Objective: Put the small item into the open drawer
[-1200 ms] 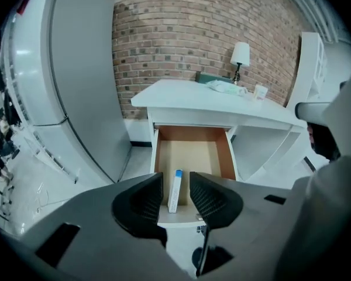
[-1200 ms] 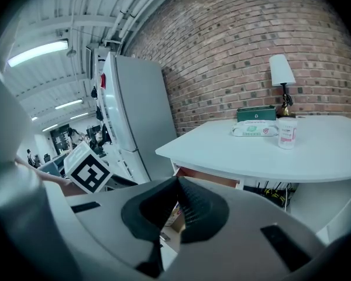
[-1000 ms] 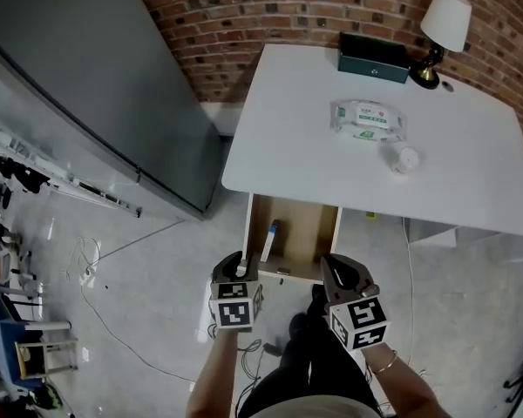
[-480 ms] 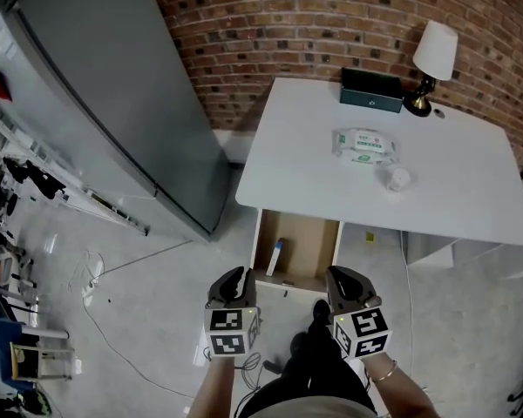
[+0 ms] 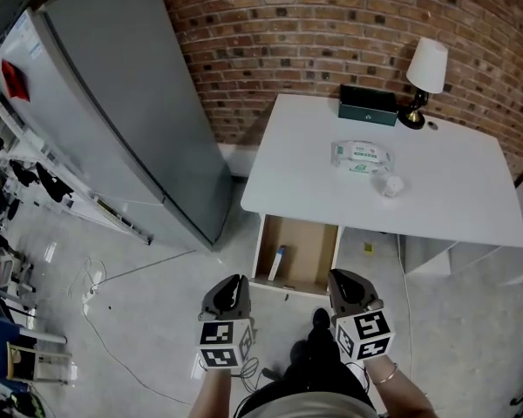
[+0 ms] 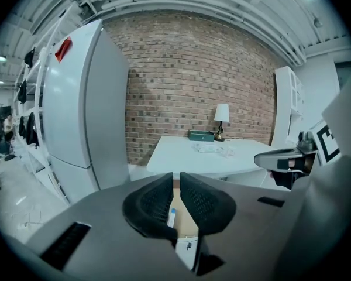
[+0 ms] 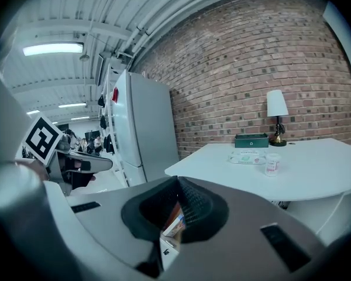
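Observation:
The small item (image 5: 277, 262), a white tube with a blue end, lies inside the open wooden drawer (image 5: 312, 252) under the white table (image 5: 453, 207). Both grippers hang in front of the drawer, apart from it. My left gripper (image 5: 235, 286) is closing, with only a narrow slit left and nothing between its pads. Through that slit, in the left gripper view, I see the item (image 6: 172, 217) in the drawer (image 6: 186, 226) beyond my left gripper (image 6: 176, 177). My right gripper (image 5: 342, 280) is shut and empty; in the right gripper view its pads meet at the tips (image 7: 176, 183).
On the table are a wet-wipes pack (image 5: 360, 155), a small white bottle (image 5: 392, 185), a dark green box (image 5: 367, 104) and a lamp (image 5: 423, 72). A grey fridge (image 5: 113, 111) stands left of the table. Cables (image 5: 96, 277) lie on the floor.
Both grippers have drawn back from the drawer's front edge toward the person. The left jaws have narrowed. The item has stayed in the drawer.

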### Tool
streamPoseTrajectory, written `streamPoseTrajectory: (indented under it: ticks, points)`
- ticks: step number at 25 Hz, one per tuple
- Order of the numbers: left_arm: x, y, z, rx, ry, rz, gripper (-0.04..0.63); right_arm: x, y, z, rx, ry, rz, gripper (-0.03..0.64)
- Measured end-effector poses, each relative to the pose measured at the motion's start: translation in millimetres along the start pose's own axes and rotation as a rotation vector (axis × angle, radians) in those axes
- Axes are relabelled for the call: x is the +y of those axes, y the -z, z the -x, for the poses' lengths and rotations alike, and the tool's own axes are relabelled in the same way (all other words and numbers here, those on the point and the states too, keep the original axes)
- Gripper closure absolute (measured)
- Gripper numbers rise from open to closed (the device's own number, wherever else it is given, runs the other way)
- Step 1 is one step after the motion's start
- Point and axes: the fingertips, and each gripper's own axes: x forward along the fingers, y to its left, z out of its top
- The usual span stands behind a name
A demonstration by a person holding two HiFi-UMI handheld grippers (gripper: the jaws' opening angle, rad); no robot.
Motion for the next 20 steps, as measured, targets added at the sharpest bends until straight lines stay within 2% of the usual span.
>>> streamPoseTrajectory:
  ticks: [9,20]
  points:
    - [-0.7,-5.4,32.7,-0.059,-0.006,-0.009,0.561,13.1,-5.8,24.9,-0.030,0.007,0.024,0.609]
    - [4.9,-5.1,62.3,-0.097,-0.003,0.021,0.563,28.5,-8.5,38.7,-0.020,-0.010,0.050,0.611]
